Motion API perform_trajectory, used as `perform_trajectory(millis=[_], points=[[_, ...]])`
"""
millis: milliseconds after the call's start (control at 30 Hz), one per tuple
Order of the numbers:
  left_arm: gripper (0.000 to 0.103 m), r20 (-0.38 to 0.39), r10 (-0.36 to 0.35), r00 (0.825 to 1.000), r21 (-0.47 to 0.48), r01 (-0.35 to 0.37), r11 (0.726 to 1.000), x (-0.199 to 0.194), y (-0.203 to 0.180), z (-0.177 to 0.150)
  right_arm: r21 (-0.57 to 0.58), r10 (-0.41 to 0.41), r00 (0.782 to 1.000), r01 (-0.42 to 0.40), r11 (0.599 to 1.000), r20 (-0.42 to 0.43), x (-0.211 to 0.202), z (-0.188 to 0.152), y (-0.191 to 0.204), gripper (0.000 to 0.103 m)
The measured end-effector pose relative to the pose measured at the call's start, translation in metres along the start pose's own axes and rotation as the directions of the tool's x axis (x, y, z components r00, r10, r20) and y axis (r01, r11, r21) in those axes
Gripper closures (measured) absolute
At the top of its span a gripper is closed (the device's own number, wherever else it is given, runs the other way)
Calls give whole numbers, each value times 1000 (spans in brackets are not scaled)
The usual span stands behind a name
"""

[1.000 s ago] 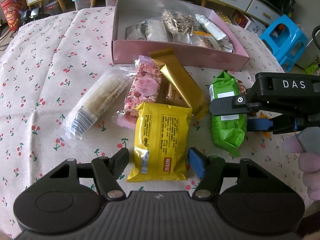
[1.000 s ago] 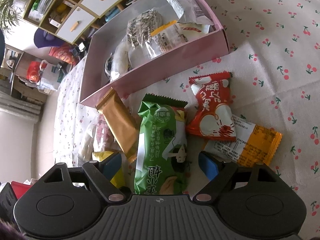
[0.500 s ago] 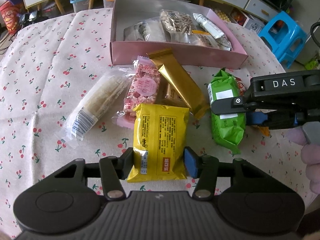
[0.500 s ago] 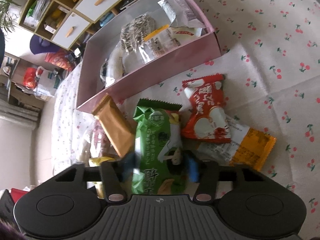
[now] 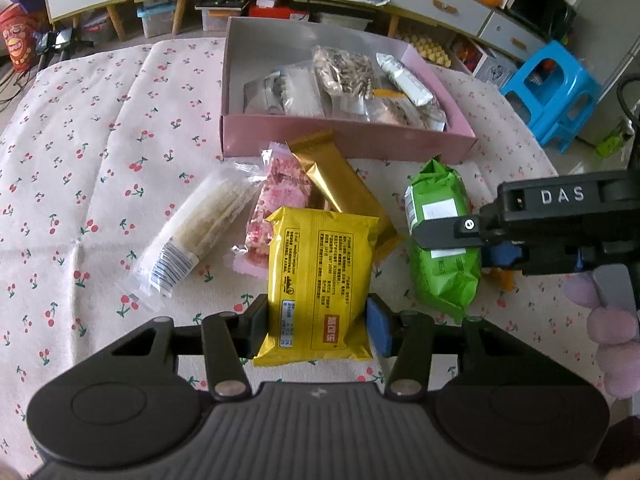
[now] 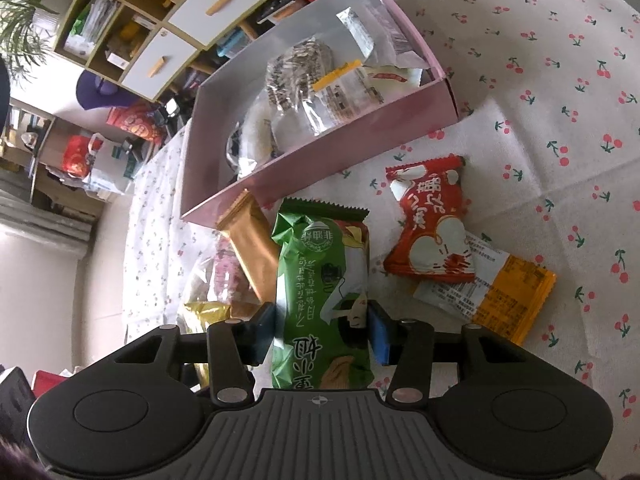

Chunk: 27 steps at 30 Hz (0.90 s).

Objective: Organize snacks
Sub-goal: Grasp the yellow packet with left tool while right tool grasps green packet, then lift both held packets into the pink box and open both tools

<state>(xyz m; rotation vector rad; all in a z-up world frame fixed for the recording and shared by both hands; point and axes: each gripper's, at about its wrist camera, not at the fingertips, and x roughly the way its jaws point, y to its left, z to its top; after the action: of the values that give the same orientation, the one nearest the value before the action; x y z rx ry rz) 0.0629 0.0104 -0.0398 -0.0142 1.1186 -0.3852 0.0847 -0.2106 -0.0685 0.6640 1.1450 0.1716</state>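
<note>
Both tongs grip packets lengthwise toward the pink box (image 5: 344, 140): left gripper (image 5: 318, 326) yellow packet (image 5: 320, 276), right gripper (image 6: 322, 334) green packet (image 6: 320, 280).

Black left gripper (image 5: 318, 330), blue pads, right gripper (image 5: 496, 254) marked DAS

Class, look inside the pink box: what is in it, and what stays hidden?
Inside the pink box lie clear bags, one of striped sunflower seeds, and a silver packet. Its near wall hides their lower parts and the floor beneath.
</note>
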Motion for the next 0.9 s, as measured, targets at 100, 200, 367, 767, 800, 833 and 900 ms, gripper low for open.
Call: perform_trajectory(millis=[100, 200, 367, 767, 800, 833, 900], points=[[56, 4, -17, 1000, -6, 17, 1000, -2, 1, 3, -5, 1, 1000, -1, 1000, 7, -6, 0, 1, 56], [56, 19, -28, 999, -11, 28, 1000, -6, 2, 6, -7, 9, 1000, -9, 1000, 18, -12, -1, 4, 56], [56, 49, -33, 998, -23, 34, 999, -12, 3, 11, -4, 25, 999, -25, 1000, 40, -23, 2, 5, 56], [56, 109, -46, 993, -56, 53, 997, -21, 5, 28, 20, 60, 994, -63, 998, 95, -40, 15, 6, 56], [56, 116, -47, 992, -62, 55, 997, -22, 5, 30, 22, 62, 993, -65, 998, 103, -41, 16, 7, 56], [56, 122, -48, 991, -68, 57, 996, -23, 5, 32, 26, 66, 992, -69, 997, 108, -43, 18, 7, 56], [56, 134, -50, 990, -78, 61, 995, -24, 5, 37, 40, 75, 990, -80, 996, 117, -45, 21, 7, 56]])
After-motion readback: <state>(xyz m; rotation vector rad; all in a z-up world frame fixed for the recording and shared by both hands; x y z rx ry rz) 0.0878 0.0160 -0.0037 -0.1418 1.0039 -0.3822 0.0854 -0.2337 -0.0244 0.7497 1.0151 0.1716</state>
